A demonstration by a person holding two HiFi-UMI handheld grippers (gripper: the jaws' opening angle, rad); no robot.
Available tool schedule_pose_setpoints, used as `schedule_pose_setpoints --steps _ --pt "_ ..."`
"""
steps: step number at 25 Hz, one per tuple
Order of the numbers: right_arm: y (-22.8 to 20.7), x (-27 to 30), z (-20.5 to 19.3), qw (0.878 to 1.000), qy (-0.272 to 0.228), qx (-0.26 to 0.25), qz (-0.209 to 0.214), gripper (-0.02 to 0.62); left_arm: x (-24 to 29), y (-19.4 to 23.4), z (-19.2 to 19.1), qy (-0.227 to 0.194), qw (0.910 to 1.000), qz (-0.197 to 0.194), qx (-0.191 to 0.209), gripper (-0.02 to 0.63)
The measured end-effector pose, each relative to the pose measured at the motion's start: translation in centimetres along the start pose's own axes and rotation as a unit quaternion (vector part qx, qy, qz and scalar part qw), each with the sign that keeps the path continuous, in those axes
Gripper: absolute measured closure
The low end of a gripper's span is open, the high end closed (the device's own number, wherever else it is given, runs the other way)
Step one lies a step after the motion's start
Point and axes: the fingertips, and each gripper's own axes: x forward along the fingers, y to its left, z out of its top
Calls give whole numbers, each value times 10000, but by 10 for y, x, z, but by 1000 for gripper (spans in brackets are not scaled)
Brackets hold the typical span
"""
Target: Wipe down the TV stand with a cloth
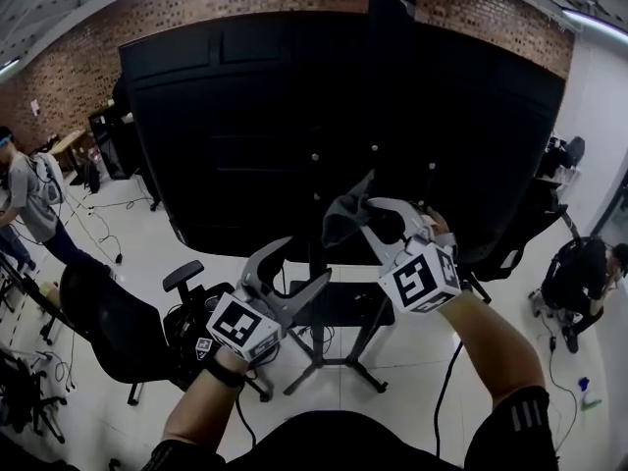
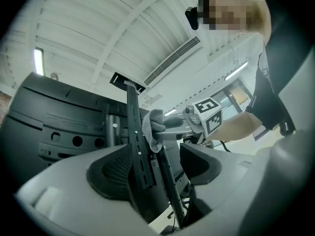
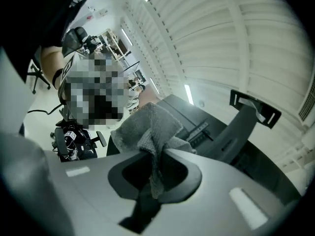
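- TV (image 1: 294,126): black back panel fills most of the head view. Its lower edge runs just above both grippers.
- Stand (image 1: 348,307): black post under panel ctr, small shelf, legs splayed on pale floor (image 1: 147,234).
- Open floor is seen in front of the stand & to its right. The left side is crowded by a black chair (image 1: 108,327) near the L arm, w/ cables (image 1: 98,229) beyond.
- One person (image 1: 29,199) is seen at far left and another (image 1: 579,273) low at far right, both well apart from the stand.
- L gripper (image 1: 306,261) (image 2: 155,168): jaws spread, nothing gripped. In its own view the stand's holed rail (image 2: 134,132) & post are framed between the jaws; contact can't be told.
- R gripper (image 1: 365,214) (image 3: 155,166): jaws clamped on cloth (image 1: 345,216), held at the panel's lower edge, just right of the post, above the shelf.
- Cloth (image 3: 147,127): grey, terry-like, bunched. A wad is pushed out past the tips and a thin tail hangs down between the jaws.
- In the left gripper view the cloth (image 2: 153,129) is seen right beside the rail; touch can't be confirmed.
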Motion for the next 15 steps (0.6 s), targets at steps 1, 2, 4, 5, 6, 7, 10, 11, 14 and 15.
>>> schedule_pose_setpoints --steps 1,2,4,5,6,7,10,11,14,15 --pt "4 10 10 10000 -44 -16 33 565 -7 7 2 -33 10000 12 -29 287" --pt "7 20 20 10000 -67 -28 43 565 -14 14 3 -49 10000 22 -43 287" --pt "10 38 37 10000 -44 -46 -4 565 -25 26 4 -54 10000 28 -30 287" --pt "10 47 43 10000 -2 -47 -52 565 -31 32 6 -59 10000 30 -18 287" --pt "10 57 49 9999 57 -61 -108 565 -36 38 7 -67 10000 36 -12 287" --pt "12 68 53 9997 132 -114 -166 565 -42 43 7 -75 10000 41 -10 287" --pt "22 102 60 9965 467 -639 -281 565 -56 56 5 -83 10000 13 -19 287" --pt "25 114 60 9932 628 -939 -288 565 -59 59 6 -80 10000 0 -15 287" --pt "30 145 53 9674 1283 -2166 -272 565 -68 66 9 -110 9999 -54 -23 287" --pt "30 152 51 9560 1464 -2527 -273 566 -72 67 9 -123 9999 -71 -43 287"
